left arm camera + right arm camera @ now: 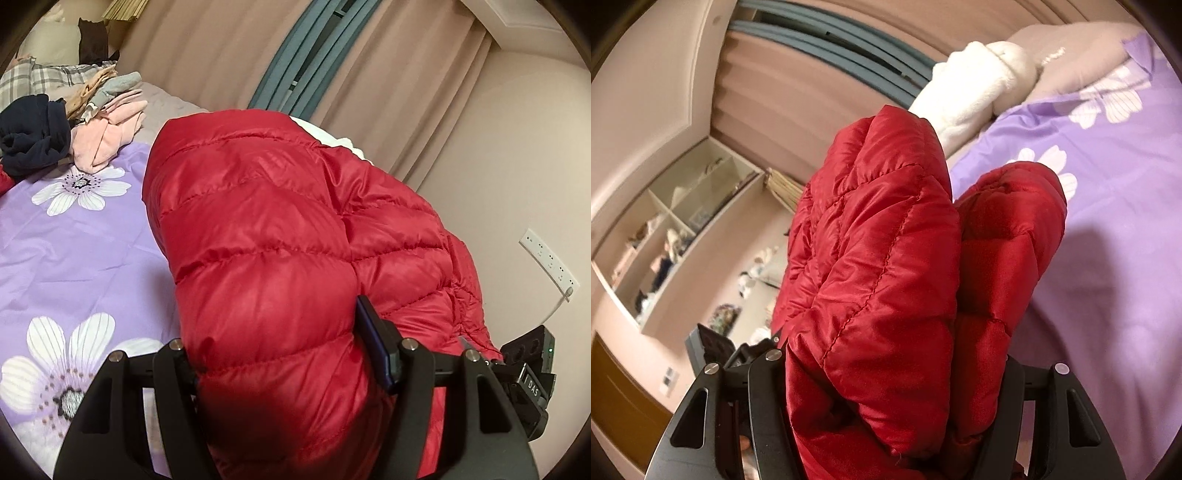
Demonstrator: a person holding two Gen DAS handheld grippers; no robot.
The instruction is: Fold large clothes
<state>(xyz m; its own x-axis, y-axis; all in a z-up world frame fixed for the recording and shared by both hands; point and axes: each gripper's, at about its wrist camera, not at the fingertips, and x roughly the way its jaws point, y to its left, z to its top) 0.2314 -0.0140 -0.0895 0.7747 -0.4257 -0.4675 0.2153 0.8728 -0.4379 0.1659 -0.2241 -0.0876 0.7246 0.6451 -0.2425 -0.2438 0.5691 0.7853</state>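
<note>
A red quilted down jacket (266,229) bulges up over the purple flowered bedsheet (74,236). My left gripper (284,354) is shut on a thick fold of it, the padding filling the gap between the black fingers (376,332). In the right wrist view the same red jacket (886,258) rises in two puffy lobes, and my right gripper (890,373) is shut on that bunched fabric. This view is rolled, with the purple sheet (1108,221) on the right. The fingertips of both grippers are mostly buried in the jacket.
A heap of clothes lies at the far left of the bed: a navy garment (33,136), pink cloth (107,129) and a plaid piece (26,81). A white fleece item (964,99) lies by the curtains (229,48). A wall socket (546,266) and shelves (676,229) stand near.
</note>
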